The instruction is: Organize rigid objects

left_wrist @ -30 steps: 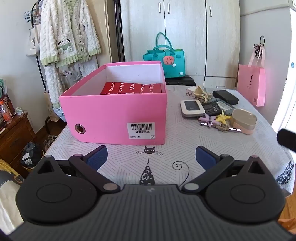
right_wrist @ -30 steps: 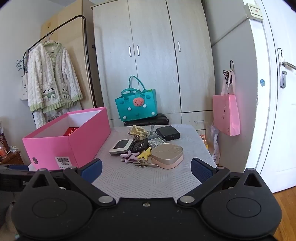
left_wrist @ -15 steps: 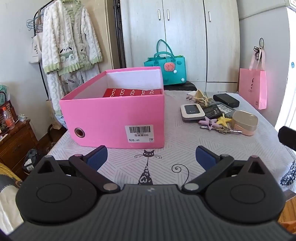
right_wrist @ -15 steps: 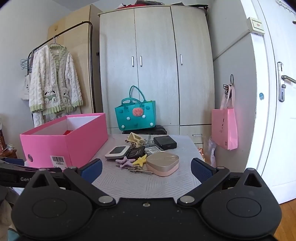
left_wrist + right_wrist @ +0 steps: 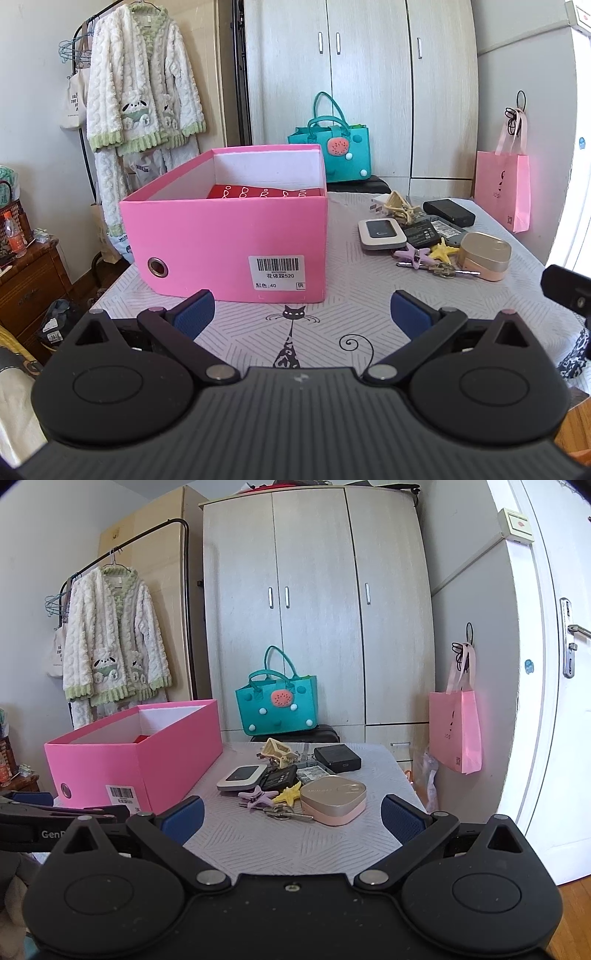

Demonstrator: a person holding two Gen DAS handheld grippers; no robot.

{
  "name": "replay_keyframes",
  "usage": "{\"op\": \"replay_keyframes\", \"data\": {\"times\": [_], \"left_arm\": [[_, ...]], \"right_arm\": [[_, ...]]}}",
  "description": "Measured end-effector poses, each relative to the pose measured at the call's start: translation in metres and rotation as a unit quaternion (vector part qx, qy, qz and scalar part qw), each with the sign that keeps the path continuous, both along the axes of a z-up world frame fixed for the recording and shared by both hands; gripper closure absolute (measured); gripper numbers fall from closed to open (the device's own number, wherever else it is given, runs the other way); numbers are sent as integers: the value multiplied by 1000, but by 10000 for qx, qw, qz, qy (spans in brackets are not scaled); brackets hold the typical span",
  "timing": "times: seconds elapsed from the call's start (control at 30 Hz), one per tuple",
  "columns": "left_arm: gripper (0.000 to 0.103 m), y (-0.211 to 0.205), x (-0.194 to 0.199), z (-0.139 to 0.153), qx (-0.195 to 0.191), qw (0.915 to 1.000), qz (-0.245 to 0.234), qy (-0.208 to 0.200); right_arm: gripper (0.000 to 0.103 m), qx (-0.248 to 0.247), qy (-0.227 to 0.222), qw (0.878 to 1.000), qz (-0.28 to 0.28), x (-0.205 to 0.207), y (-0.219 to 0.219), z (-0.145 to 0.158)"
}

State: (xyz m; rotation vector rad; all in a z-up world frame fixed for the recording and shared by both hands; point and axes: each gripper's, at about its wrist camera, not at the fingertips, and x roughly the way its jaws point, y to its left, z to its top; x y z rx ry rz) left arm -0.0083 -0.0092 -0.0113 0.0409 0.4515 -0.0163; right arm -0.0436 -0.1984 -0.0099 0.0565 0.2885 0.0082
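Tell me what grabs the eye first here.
The open pink box dominates the table's left side, with a red item lying inside. To its right sits a tight cluster of small things, the pink-and-gold case nearest. Both the left gripper and right gripper hover open and empty.

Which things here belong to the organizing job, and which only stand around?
Job:
- open pink cardboard box
- white-and-black pocket device
- gold-and-pink rounded case
- black rectangular box
- yellow and purple starfish clips

Around:
- teal felt handbag
- pink paper bag
- white fluffy robe
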Motion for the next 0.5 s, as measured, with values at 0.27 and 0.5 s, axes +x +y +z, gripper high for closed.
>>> {"op": "replay_keyframes", "data": {"times": [0.27,0.5], "left_arm": [[0,1,-2,-1,22,10000,0,-2],[0,0,-6,2,30,10000,-73,-12]], "right_arm": [[0,-20,18,10000,51,0,3,-3],[0,16,56,9999,-117,0,-4,-5]]}}
